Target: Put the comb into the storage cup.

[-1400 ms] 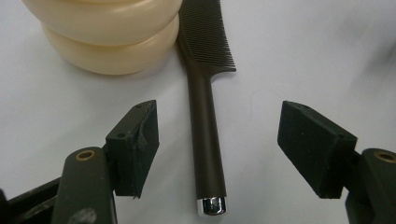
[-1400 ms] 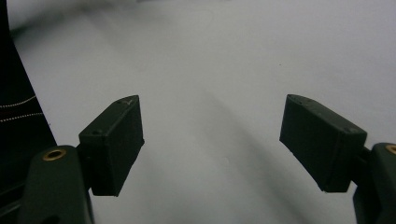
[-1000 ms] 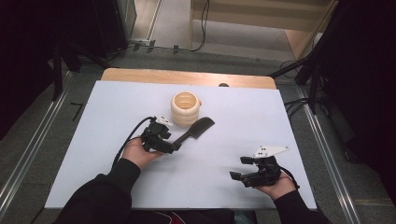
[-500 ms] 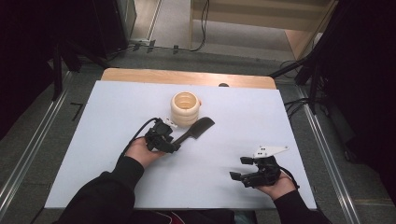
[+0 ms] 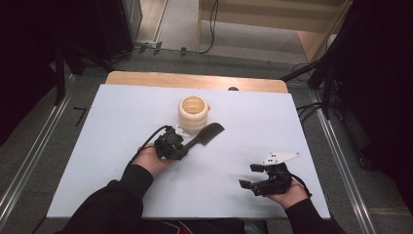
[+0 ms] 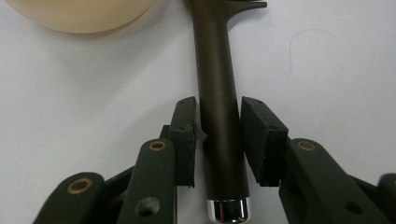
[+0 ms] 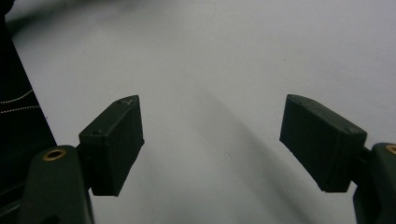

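Left of centre in the high view we had our left gripper around the dark handle of the spatula. Its jaws had just been closing; in the left gripper view the pads stood right against the handle, though we could not tell whether they pressed on it. The cream holder stood just above. At lower right our right gripper lay wide open, empty, on the white table.
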Tool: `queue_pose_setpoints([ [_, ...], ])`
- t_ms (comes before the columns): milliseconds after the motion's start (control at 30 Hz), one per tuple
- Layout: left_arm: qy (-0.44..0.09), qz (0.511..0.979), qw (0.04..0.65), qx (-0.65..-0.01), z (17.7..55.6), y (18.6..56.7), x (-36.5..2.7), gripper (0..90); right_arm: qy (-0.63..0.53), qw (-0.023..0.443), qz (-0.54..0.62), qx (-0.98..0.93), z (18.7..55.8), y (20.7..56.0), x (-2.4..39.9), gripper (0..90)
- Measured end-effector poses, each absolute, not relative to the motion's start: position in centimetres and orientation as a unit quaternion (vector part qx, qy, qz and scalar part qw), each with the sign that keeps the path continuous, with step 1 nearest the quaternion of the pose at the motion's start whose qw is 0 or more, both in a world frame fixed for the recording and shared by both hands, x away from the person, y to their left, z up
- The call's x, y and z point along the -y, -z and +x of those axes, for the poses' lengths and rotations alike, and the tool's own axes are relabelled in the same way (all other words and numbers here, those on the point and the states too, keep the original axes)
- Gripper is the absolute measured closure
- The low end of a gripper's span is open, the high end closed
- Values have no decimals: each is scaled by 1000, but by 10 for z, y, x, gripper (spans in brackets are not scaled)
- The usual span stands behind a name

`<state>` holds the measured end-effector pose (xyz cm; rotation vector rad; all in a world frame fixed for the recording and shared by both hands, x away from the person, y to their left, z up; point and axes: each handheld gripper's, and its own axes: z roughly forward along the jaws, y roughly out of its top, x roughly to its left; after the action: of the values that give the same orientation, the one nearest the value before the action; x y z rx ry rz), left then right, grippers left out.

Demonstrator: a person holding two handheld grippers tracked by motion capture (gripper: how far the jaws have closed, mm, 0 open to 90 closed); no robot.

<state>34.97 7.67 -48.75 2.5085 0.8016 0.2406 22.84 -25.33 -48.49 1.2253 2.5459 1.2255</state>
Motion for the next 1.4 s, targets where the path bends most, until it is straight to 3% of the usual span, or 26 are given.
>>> queue_pose_setpoints([
  [167, -85, 919, 243, -298, 349, 487, -75, 720, -397, 31, 394, -829, 229, 485, 251, 193],
  [700, -32, 906, 273, -322, 358, 485, -87, 725, -452, 46, 407, -792, 232, 472, 243, 200],
  [1400, -3, 880, 350, -323, 347, 456, -95, 725, -466, 60, 413, -780, 233, 467, 241, 200],
])
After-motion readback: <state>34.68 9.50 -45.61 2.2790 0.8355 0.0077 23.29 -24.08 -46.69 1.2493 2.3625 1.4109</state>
